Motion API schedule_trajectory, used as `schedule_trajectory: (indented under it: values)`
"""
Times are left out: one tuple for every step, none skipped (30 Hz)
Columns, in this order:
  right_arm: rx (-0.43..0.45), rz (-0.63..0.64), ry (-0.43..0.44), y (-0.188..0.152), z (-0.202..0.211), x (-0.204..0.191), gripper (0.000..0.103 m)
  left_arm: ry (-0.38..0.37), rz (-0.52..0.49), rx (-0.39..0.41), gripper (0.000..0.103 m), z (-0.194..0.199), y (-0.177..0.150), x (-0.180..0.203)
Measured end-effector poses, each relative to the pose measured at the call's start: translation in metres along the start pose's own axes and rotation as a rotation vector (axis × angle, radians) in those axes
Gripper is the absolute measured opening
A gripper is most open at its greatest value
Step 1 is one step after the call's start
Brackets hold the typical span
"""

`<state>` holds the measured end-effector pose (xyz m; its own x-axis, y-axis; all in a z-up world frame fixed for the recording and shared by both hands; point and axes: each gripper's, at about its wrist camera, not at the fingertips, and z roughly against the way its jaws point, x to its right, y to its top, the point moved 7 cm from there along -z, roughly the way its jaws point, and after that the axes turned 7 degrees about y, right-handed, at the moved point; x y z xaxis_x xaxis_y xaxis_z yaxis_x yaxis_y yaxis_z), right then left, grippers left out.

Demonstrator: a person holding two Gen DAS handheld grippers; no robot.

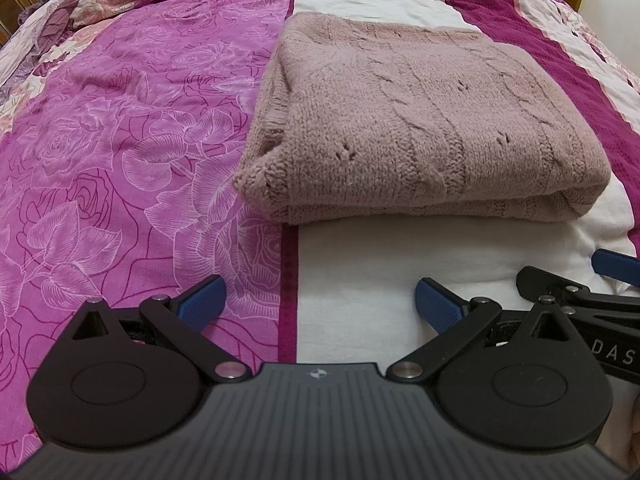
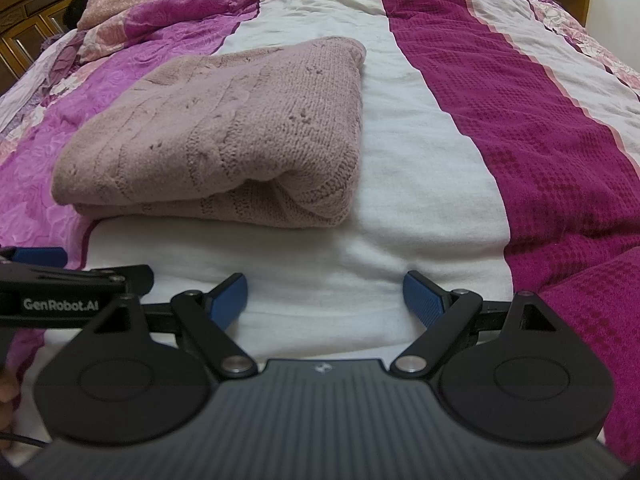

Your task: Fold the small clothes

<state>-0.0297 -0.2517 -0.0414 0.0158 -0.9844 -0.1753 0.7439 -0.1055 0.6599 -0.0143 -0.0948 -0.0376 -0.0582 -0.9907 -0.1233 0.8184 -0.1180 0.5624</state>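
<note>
Dusty-pink knit, the folded sweater (image 1: 432,120) lies flat on the bed, straddling the seam where the white stripe (image 1: 440,276) of the bedspread meets the rose-printed magenta panel (image 1: 112,152). It sits ahead of both tongs, apart from them, with bare white cloth between. The left tongs (image 1: 320,304) gape wide and hold nothing, the sweater slightly to their right. The right tongs (image 2: 324,294) also stand wide open and empty, the sweater ahead to their left. A dark magenta waffle stripe (image 2: 520,120) runs along the bed's right side.
</note>
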Motion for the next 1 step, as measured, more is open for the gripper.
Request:
schedule_trajectory:
  values:
    - [0.0, 0.0, 0.0, 0.0, 0.0, 0.0, 0.088, 0.001, -0.001, 0.0, 0.103, -0.0001, -0.0003, 0.0]
